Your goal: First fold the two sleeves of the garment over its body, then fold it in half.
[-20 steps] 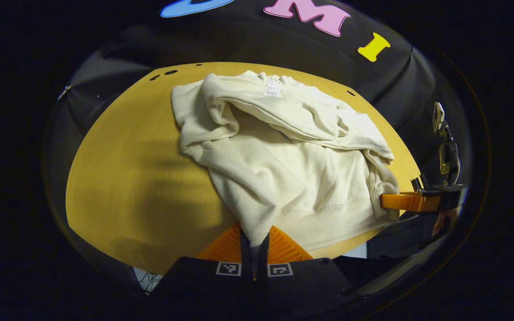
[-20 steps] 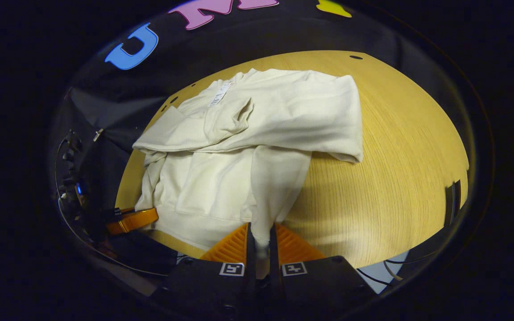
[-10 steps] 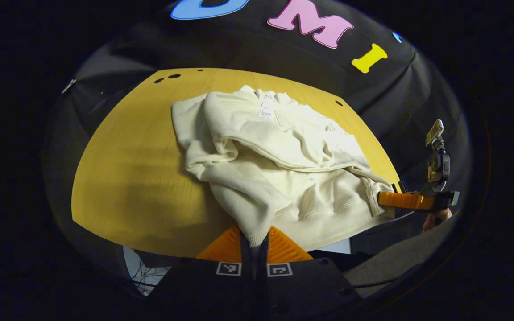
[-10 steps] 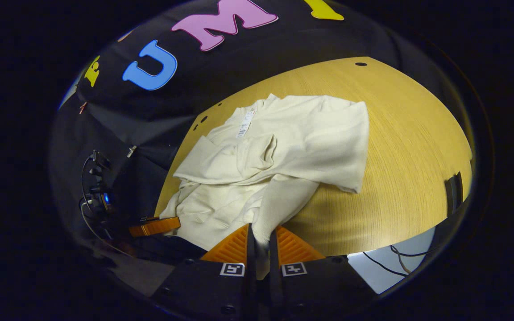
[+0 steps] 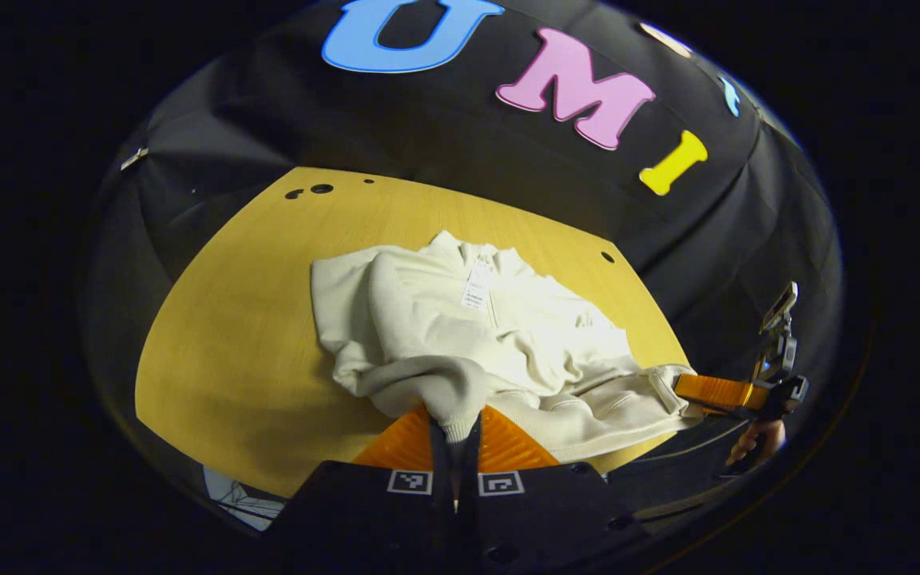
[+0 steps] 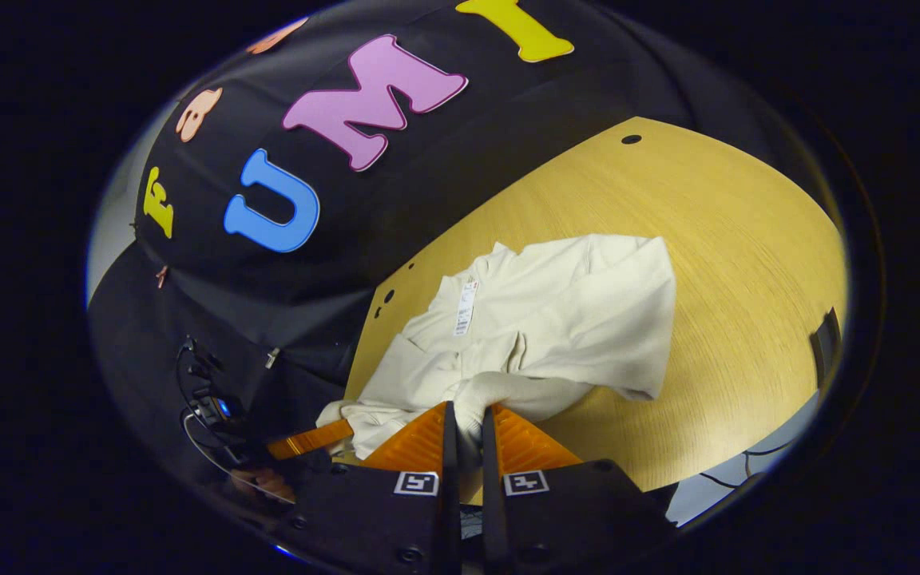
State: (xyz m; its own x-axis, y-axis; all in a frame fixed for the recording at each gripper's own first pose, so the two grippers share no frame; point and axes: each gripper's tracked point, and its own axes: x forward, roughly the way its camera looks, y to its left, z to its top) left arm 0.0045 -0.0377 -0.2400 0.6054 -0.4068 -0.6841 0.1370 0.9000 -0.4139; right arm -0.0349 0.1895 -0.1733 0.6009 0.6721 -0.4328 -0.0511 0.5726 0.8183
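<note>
In the left gripper view, the left tongs [image 5: 455,435] sit at the bottom centre of the frame, closed down to a narrow slit with a ribbed edge of the cream garment [image 5: 492,343] pinched between both fingers. The cloth rises from the grip in a thick fold and spreads toward the middle of the frame, where the rest of the garment lies bunched on the yellow wooden desk [image 5: 236,335]. A white tag [image 5: 476,289] shows near the collar, at the centre of the frame. At the right edge of the frame the right tongs [image 5: 719,391] reach in from the side and touch the garment's lower right corner, and a hand [image 5: 755,444] shows just below them.

In the right gripper view, the right tongs [image 6: 464,435] stand at the bottom centre, nearly shut, with a rolled edge of the garment [image 6: 572,319] caught between both fingers. The garment lies in the middle of the frame on the desk [image 6: 731,239], its sleeves folded across the body and the tag [image 6: 464,307] showing at the upper left of the cloth. At the lower left of the frame the left tongs [image 6: 312,439] meet the garment's corner, with a hand [image 6: 262,482] below them.
</note>
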